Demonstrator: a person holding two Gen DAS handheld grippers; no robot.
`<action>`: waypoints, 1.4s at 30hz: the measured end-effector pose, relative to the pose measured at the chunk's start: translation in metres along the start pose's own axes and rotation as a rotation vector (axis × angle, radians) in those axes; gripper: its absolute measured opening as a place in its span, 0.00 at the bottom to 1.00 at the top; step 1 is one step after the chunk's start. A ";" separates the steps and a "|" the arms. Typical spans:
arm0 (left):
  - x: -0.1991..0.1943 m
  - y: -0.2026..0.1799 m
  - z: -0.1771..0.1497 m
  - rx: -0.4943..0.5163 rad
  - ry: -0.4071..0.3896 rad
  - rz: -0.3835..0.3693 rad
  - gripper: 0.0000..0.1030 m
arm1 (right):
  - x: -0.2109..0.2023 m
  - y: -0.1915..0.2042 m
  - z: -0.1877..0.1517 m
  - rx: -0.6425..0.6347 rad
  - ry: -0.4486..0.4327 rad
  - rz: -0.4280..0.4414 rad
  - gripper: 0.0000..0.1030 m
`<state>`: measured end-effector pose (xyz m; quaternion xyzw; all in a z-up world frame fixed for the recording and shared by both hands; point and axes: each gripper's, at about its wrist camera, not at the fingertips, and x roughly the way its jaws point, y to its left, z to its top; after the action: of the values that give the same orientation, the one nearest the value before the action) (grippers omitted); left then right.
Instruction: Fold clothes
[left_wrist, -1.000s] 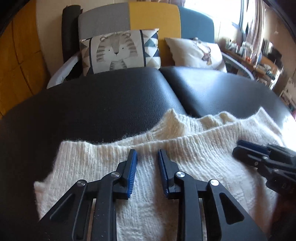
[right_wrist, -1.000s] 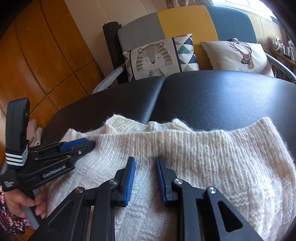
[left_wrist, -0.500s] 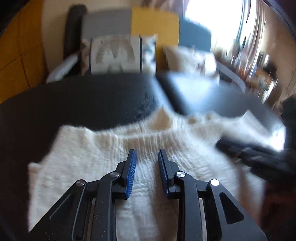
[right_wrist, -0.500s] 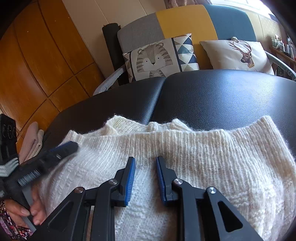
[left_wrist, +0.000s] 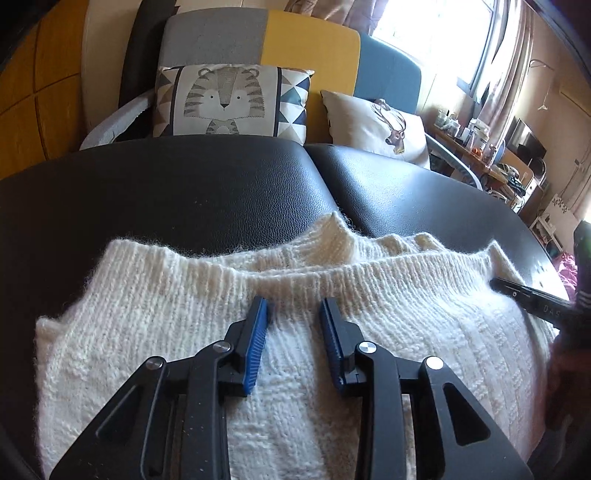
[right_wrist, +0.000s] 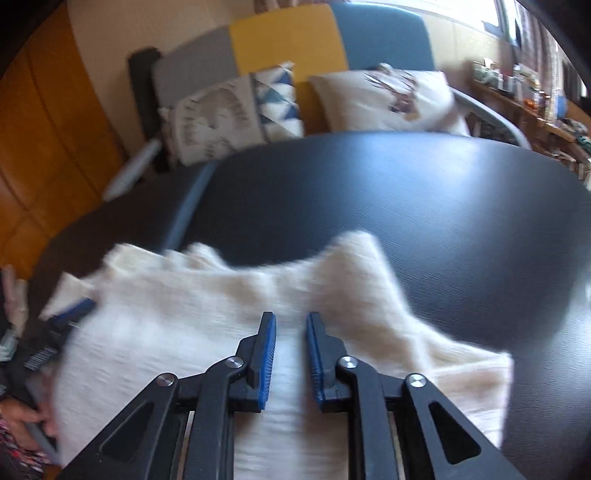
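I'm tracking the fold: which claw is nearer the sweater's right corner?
Right. The right claw, just closing with nothing pinched, sits by that corner; the left claw, just opening and empty, hovers over the sweater middle, well to the corner's left.

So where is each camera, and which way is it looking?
Left wrist view: sits on the left gripper, looking down over the fluffy white knitted sweater toward the tiger-print cushion; the right gripper shows at its right edge.
Right wrist view: sits on the right gripper, blurred, over the sweater's right side; the left gripper and a hand show at left.
Both share the sweater, the black padded table and the cushions.
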<state>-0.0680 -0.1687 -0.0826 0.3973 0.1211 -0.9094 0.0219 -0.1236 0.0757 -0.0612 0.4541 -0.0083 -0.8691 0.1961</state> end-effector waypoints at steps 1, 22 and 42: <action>0.000 0.000 0.000 0.001 -0.001 0.001 0.32 | 0.001 -0.009 -0.001 0.020 -0.010 0.010 0.07; 0.000 0.004 0.000 -0.017 -0.006 -0.025 0.32 | -0.097 -0.100 -0.027 0.347 -0.140 0.223 0.31; 0.000 0.000 -0.001 -0.009 -0.006 -0.016 0.32 | -0.046 -0.157 -0.067 0.665 0.193 0.581 0.50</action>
<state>-0.0669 -0.1688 -0.0833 0.3935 0.1280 -0.9102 0.0168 -0.0998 0.2475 -0.0949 0.5501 -0.3958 -0.6819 0.2750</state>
